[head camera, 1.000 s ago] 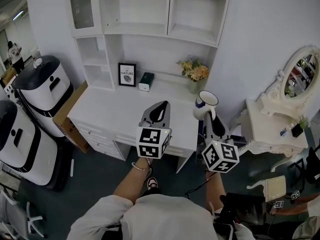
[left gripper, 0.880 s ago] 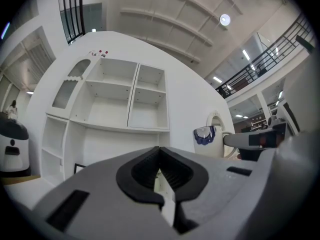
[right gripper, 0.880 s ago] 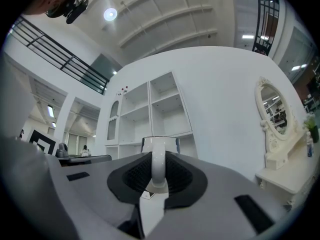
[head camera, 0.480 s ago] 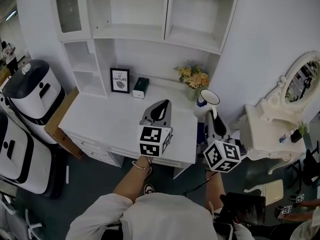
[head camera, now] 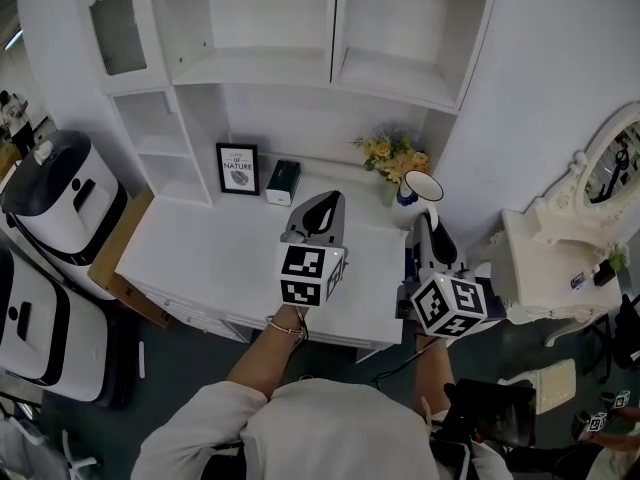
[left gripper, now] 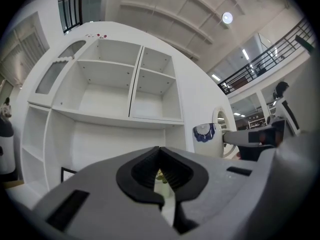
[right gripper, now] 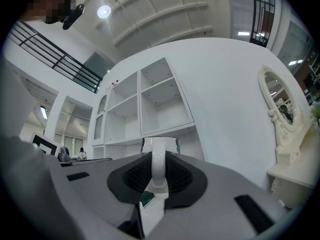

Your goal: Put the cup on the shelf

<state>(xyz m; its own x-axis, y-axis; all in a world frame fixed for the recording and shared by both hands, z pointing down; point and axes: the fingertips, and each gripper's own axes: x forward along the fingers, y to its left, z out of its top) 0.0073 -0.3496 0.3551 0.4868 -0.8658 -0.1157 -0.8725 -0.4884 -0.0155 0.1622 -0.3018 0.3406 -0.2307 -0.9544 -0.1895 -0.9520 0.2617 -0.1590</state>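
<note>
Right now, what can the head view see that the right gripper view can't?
Only the head view shows the flowers at the back of the desk and the white machines on the floor. Only the right gripper view shows the ceiling lamp and, close up, the right gripper shut on the handle of the cup. Both show the cup, the white shelves and the mirror.
</note>
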